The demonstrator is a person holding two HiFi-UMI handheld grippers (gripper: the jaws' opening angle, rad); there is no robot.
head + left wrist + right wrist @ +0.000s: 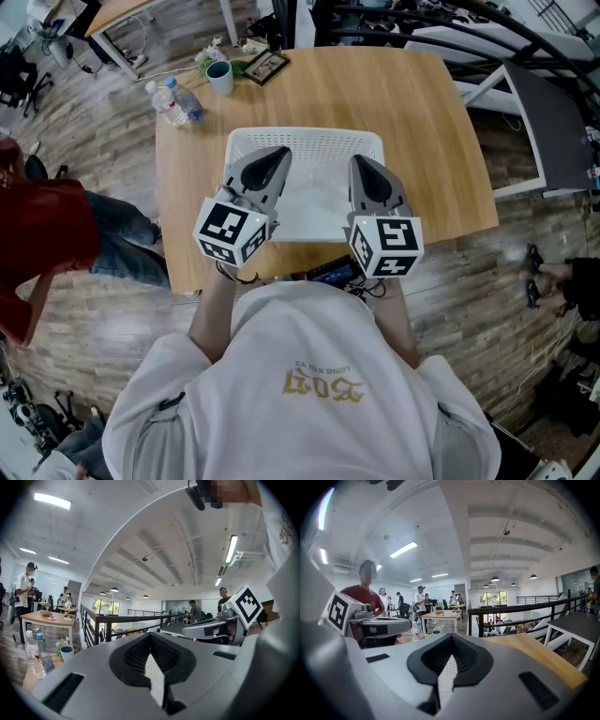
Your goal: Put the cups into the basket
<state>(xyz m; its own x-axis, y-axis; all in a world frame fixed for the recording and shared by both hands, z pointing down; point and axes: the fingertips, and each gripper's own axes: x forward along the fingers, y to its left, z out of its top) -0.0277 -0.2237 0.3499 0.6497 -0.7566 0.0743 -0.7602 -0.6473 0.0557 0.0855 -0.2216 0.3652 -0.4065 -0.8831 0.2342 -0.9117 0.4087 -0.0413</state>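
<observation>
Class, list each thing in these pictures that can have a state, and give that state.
Left gripper: shut, empty.
Right gripper: shut, empty.
Basket: upright, no cup visible inside.
Teal cup: upright, outside the basket.
Water bottles: upright, capped.

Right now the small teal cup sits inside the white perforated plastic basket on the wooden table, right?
No: the head view shows the small teal cup standing on the wooden table beyond the white perforated plastic basket, not inside it.
</observation>
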